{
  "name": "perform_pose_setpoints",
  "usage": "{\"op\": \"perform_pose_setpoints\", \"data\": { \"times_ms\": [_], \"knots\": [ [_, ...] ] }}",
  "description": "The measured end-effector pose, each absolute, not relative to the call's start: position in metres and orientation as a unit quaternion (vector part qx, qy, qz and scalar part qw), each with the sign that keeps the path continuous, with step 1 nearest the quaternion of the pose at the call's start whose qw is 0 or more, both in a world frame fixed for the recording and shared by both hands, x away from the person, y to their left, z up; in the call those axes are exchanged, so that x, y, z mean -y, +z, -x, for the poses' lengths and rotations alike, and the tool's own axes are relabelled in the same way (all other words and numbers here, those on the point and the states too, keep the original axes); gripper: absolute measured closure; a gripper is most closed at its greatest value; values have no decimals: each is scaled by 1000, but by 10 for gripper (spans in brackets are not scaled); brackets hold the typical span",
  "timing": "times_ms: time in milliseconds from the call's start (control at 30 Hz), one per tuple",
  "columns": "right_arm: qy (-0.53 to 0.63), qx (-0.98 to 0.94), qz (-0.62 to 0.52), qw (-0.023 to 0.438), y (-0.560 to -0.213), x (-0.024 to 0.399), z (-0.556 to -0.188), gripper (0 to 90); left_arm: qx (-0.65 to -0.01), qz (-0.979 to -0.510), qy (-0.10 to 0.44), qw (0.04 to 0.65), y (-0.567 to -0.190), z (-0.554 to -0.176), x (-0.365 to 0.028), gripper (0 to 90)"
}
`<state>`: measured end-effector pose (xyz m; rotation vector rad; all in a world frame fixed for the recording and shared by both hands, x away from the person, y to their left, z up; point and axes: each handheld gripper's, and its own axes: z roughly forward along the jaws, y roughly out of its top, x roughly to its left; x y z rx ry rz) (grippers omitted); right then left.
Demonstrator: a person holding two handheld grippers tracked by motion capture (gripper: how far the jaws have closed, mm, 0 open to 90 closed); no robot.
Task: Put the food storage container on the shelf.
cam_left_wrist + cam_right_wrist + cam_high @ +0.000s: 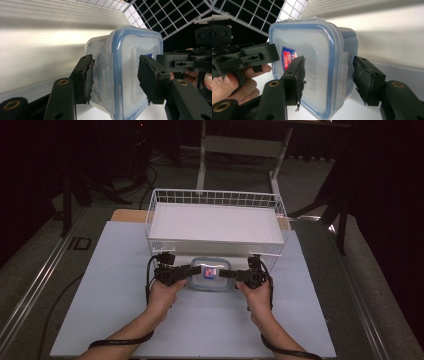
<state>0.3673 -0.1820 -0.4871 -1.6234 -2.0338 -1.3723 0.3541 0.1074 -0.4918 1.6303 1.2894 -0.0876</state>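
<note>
- the lidded plastic container [210, 275] sits dead centre in the high view, just in front of the white wire basket [216, 222], off the table [110, 295].
- left gripper [192, 269] pinches its 9 o'clock edge, jaws clamped top and bottom.
- right gripper [226, 274] does the same at 3 o'clock.
- tip: lift both hands evenly, keep it level, clear the basket rim at 12 o'clock first.
</note>
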Motion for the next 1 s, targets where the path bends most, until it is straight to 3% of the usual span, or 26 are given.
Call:
{"op": "perform_pose_setpoints", "data": {
  "times_ms": [433, 467, 500, 567, 867, 1000],
  "knots": [
    [-461, 688, 556, 72, -496, 183, -396, 445, -532, -680, -17, 504, -509, -383, -102, 471],
    [-458, 690, 557, 66, -496, 183, -397, 445, -527, -690, -3, 496, -510, -383, -101, 477],
    [-453, 689, 563, 55, -496, 181, -398, 443, -529, -685, 2, 501, -510, -383, -101, 562],
    [-460, 676, 573, 56, -499, 182, -400, 444, -540, -674, -2, 505, -511, -385, -101, 561],
    [-487, 626, 606, 64, -513, 186, -402, 426, -513, -681, 27, 522, -520, -388, -94, 499],
    [-493, 625, 604, 33, -517, 188, -401, 378, -502, -688, 47, 522, -521, -387, -91, 468]
  ]
}}
